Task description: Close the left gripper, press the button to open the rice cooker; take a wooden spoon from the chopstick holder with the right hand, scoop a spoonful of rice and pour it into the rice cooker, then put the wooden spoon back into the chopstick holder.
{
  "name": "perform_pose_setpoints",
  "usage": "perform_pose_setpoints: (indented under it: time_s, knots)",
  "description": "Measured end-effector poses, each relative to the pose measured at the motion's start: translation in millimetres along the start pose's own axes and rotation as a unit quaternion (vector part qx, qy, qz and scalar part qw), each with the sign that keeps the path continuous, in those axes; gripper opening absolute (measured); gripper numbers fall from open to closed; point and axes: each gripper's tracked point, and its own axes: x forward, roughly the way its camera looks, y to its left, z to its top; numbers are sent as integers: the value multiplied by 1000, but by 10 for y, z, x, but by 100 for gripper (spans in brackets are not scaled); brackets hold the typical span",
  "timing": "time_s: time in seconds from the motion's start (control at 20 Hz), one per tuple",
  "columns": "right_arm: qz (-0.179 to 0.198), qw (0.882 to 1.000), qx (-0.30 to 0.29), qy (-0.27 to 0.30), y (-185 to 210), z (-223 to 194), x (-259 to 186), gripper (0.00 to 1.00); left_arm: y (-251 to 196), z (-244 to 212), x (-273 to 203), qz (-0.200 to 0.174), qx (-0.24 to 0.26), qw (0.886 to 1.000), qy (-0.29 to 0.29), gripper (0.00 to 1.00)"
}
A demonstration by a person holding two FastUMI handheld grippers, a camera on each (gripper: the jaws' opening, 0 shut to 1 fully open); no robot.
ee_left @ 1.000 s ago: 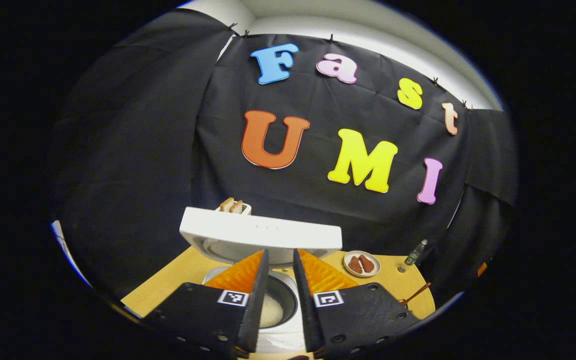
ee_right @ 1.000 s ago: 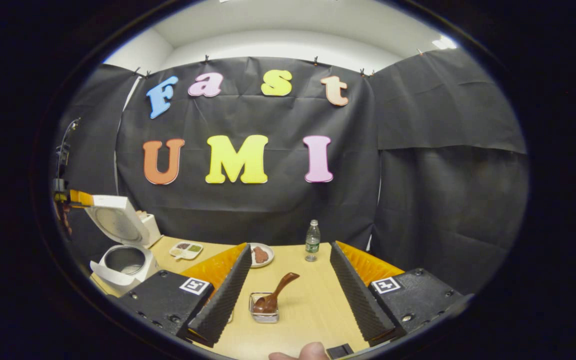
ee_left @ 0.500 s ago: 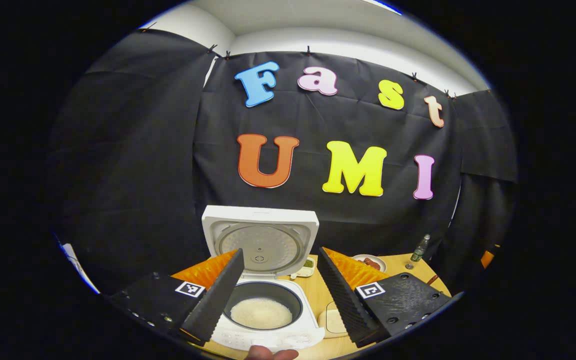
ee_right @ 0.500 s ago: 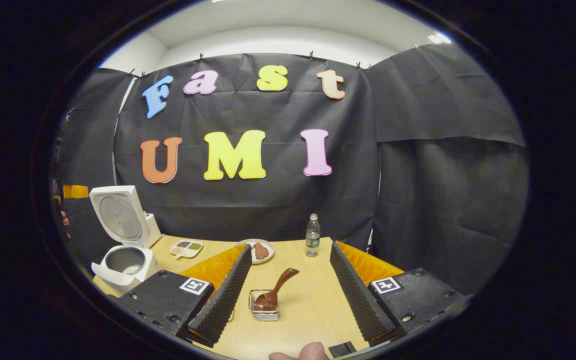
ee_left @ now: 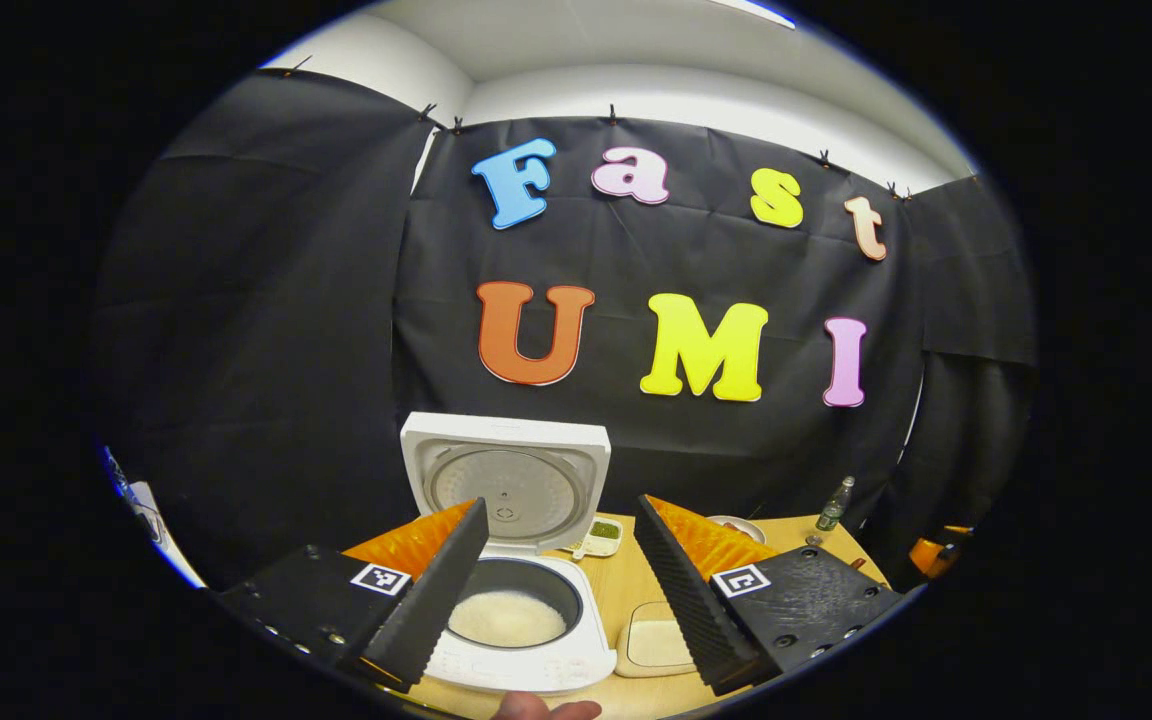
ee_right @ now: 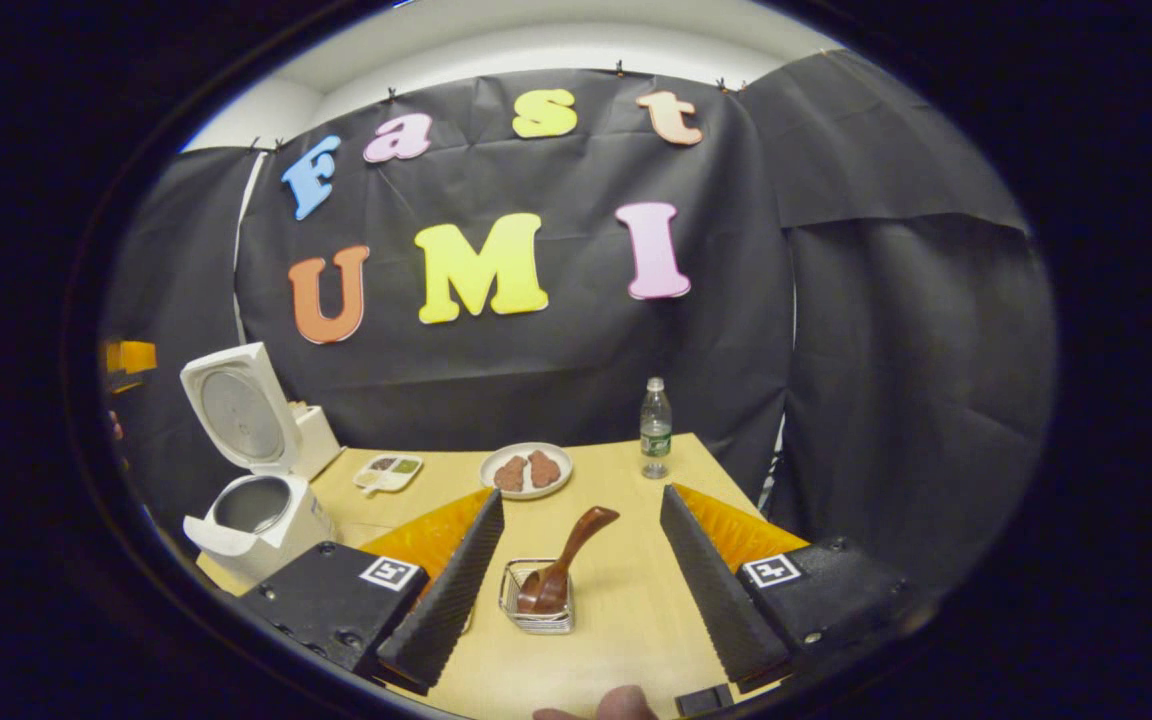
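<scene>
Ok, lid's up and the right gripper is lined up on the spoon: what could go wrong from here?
1. The wooden spoon leans tilted in the small chopstick holder; the open right gripper could tip or drag the light holder while pulling the spoon out.
2. The handle is slim and slanted, so a grasp might slip or twist.
3. The rice cooker sits far off to that gripper's left, so rice could spill on the table during the carry.

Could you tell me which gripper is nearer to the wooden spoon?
Right. The right gripper hangs open just before the wooden spoon; the left gripper is off at the rice cooker.
</scene>
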Motion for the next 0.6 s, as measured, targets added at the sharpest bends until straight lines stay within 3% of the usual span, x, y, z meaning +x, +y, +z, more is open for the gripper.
perform_pose_setpoints:
  time_s: [0.3,0.6]
  knots:
    - [48,995,22,82,59,-674,661,100,8,-29,21,46,-7,999,8,94]
    - [80,985,59,141,71,-1047,1209,82,-87,-219,-25,89,-1,996,32,94]
